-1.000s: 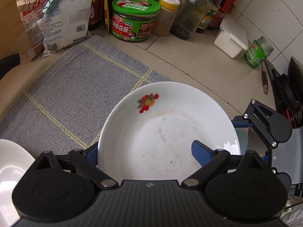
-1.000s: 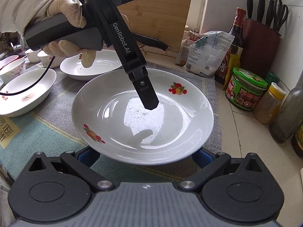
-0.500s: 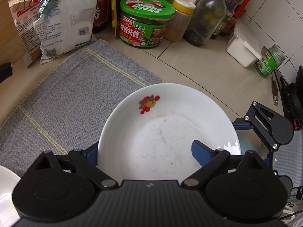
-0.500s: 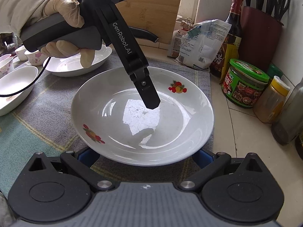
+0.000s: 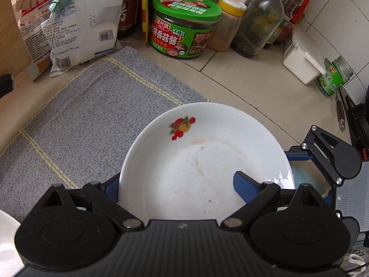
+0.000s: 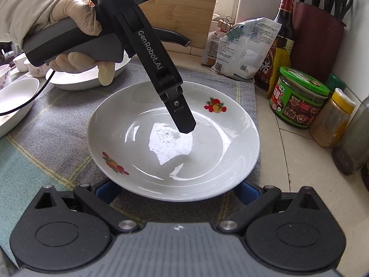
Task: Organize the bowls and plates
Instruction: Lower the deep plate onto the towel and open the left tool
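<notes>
- The right wrist view shows the whole white plate (image 6: 173, 143), printed with fruit motifs, sitting on the grey woven mat (image 6: 57, 133) on the desk (image 6: 299, 161); it also shows a gloved hand (image 6: 76, 30) gripping the handle of the left claw (image 6: 184, 120).
- In that view one black finger of the left claw reaches down inside the plate, its tip at or just above the bowl of the plate; the other finger is hidden behind it.
- The left wrist view shows what the right one hides: the left claw (image 5: 180, 182) straddles the plate's near rim, one blue pad outside at the left edge, the other inside over the plate. Whether the pads press on the rim I cannot tell.
- The right claw (image 6: 173, 191) stands wide, its blue pads either side of the plate's near edge and partly under it; contact is not clear.
- Only the right view shows more white dishes (image 6: 85, 80) at the far left of the mat.
- Both views show the green-lidded jar (image 5: 184, 25) beyond the mat, well apart from the plate.
</notes>
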The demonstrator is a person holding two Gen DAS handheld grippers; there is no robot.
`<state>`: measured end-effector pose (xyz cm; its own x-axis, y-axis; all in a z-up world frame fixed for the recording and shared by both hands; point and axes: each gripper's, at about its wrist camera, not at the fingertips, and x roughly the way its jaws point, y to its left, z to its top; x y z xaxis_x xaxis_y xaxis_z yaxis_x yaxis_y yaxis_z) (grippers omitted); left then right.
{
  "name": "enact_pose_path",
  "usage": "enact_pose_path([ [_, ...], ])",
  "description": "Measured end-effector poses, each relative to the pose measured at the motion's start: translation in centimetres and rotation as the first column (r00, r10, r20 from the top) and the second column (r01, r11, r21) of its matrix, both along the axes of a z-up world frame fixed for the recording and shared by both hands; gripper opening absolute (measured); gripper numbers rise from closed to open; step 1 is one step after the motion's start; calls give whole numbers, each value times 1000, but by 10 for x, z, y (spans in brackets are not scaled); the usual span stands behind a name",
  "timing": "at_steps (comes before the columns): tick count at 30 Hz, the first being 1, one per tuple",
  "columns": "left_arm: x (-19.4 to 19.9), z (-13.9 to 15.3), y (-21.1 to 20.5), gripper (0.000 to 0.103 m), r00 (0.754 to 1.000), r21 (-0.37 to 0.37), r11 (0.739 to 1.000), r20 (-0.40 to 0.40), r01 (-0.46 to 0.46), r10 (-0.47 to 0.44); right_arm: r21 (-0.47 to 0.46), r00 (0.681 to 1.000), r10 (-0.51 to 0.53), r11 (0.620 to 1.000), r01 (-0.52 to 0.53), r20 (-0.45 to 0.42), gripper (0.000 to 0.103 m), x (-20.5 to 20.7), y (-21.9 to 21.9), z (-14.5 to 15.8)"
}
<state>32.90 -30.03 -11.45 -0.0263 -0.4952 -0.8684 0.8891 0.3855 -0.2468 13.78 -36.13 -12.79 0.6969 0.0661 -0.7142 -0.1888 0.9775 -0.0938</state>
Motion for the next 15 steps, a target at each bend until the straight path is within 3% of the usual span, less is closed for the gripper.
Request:
enact_pose_path([
  [10, -15, 19, 11, 96, 993, -25, 1000, 121, 4, -1, 3, 999, -32, 999, 32, -20, 103, -5, 3, 2],
  [15, -33, 50, 37, 97, 979, -112, 993, 200, -26, 48, -6, 997, -61, 998, 61, -38, 103, -16, 8, 8],
])
